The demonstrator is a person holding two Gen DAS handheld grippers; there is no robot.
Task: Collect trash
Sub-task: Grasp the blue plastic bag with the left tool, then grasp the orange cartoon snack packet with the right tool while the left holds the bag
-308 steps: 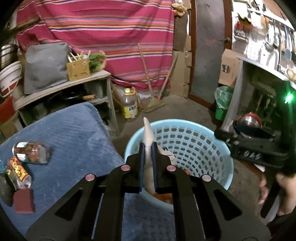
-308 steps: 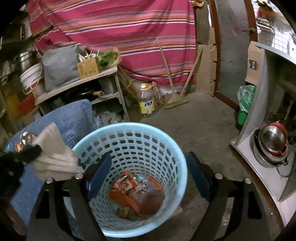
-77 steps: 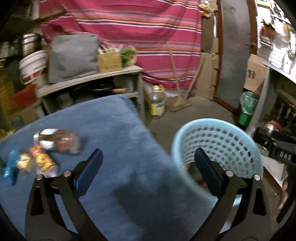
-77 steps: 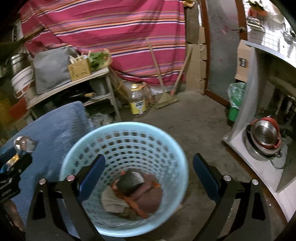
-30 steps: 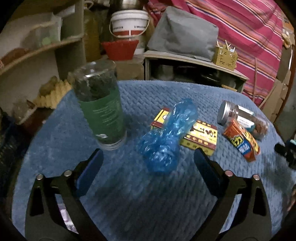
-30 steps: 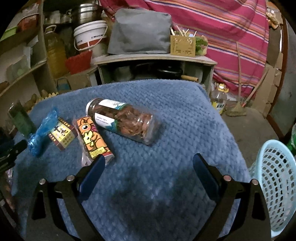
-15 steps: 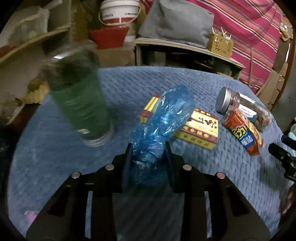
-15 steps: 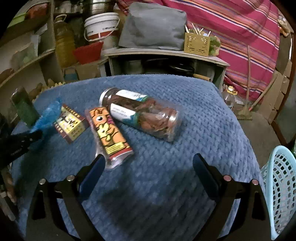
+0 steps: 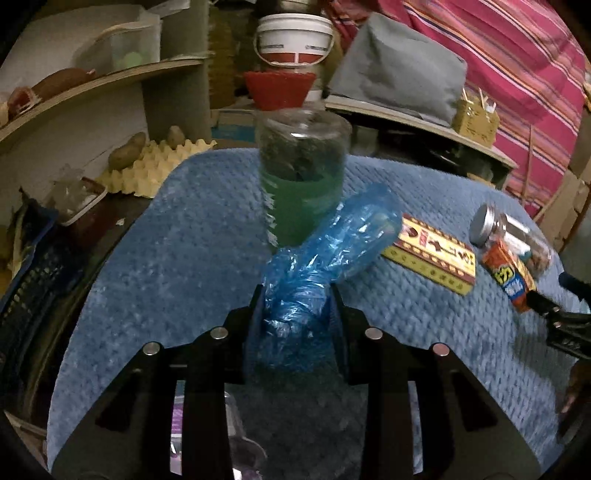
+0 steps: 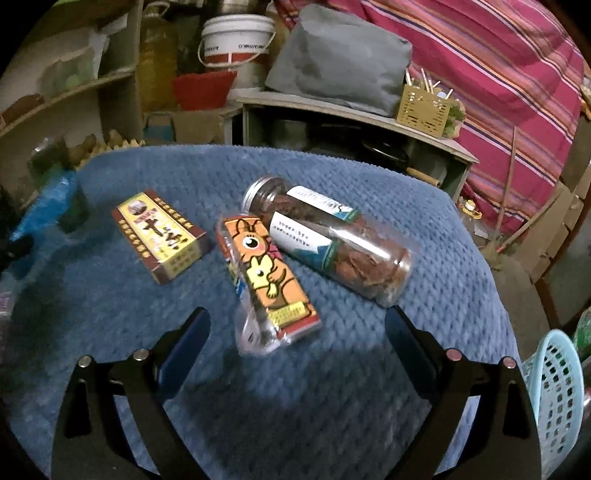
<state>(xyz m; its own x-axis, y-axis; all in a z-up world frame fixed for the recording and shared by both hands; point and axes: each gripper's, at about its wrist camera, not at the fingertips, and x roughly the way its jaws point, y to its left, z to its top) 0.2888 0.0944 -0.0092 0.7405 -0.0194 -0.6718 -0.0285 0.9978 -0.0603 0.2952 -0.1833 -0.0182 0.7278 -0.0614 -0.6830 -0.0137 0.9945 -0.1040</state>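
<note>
Left gripper (image 9: 295, 317) clamped on blue plastic bag (image 9: 325, 251), just in front of green jar (image 9: 303, 177). I lift straight, avoid tipping jar. Right gripper (image 10: 295, 343) wide open, empty, beside orange packet (image 10: 269, 280).

A white bucket (image 9: 294, 36) sits above a red bowl (image 9: 279, 89) at the back. A grey bag (image 10: 341, 57) lies on a wooden shelf (image 10: 354, 110) beside a yellow holder (image 10: 423, 104). Behind hangs a striped cloth (image 10: 498, 55). Potatoes (image 9: 127, 149) rest on an egg tray (image 9: 155, 166).
</note>
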